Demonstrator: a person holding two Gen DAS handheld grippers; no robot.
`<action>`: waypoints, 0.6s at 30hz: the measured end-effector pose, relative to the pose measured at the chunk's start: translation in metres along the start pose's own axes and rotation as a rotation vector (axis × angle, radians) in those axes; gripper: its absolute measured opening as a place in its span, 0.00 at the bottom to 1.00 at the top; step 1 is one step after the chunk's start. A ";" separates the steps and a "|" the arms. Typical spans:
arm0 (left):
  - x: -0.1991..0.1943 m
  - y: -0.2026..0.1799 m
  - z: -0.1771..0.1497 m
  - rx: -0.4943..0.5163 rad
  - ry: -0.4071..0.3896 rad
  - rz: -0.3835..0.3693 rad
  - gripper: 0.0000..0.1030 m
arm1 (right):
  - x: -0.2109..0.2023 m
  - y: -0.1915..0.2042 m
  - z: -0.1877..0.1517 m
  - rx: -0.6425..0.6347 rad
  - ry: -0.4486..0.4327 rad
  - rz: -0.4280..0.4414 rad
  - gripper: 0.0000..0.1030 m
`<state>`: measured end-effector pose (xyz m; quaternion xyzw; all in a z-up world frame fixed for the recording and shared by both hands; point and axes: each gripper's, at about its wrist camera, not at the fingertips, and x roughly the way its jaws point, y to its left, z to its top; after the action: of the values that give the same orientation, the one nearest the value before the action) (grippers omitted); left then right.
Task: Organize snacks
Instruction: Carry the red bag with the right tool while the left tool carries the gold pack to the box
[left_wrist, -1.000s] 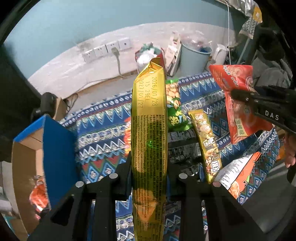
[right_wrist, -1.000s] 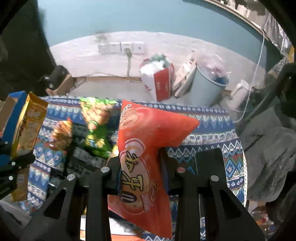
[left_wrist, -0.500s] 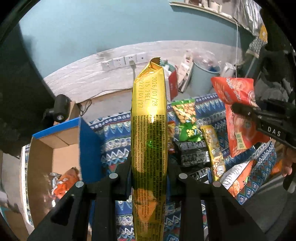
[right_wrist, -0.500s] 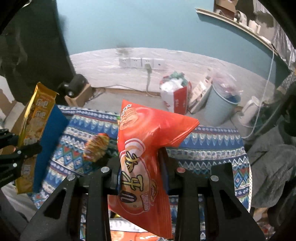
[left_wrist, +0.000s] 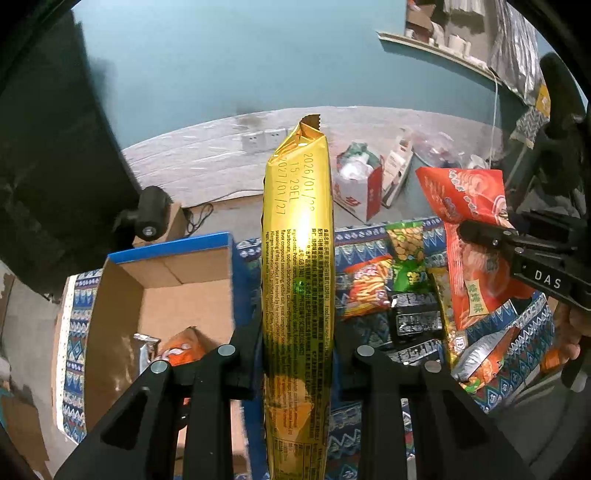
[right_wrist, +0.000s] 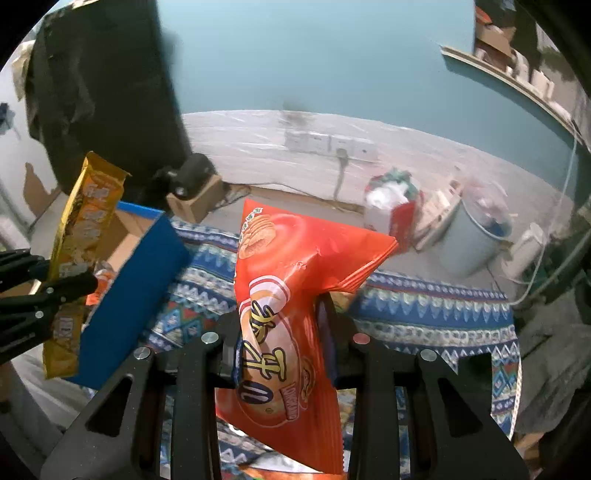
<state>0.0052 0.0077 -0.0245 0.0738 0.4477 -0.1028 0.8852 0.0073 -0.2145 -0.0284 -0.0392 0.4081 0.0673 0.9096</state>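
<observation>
Both tongs lifted, cardboard box now more in view. Left wrist view: left tongs (left_wrist: 297, 354) clamp gold snack pack (left_wrist: 297, 258) upright; box (left_wrist: 162, 288) lower left, loose snacks (left_wrist: 391, 280) right on patterned cloth (left_wrist: 517, 332). Right wrist view: right tongs (right_wrist: 284, 343) clamp red chip bag (right_wrist: 291, 317); box (right_wrist: 129, 295) left.

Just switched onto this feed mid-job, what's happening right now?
A person is sorting snacks with a gripper in each hand. The left gripper is shut on a long gold packet, and the right gripper is shut on a red chip bag. Both are held in the air near the open cardboard box, which already holds a couple of packets. More snacks lie on the patterned cloth.
</observation>
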 end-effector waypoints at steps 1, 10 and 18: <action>-0.001 0.004 -0.001 -0.005 -0.002 0.006 0.27 | 0.001 0.004 0.002 -0.006 -0.001 0.006 0.29; -0.011 0.052 -0.011 -0.087 -0.012 0.054 0.27 | 0.013 0.049 0.016 -0.056 0.006 0.066 0.29; -0.009 0.092 -0.023 -0.159 0.007 0.086 0.27 | 0.027 0.087 0.031 -0.099 0.014 0.113 0.29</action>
<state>0.0053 0.1029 -0.0269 0.0226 0.4539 -0.0287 0.8903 0.0347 -0.1222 -0.0296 -0.0615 0.4123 0.1382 0.8984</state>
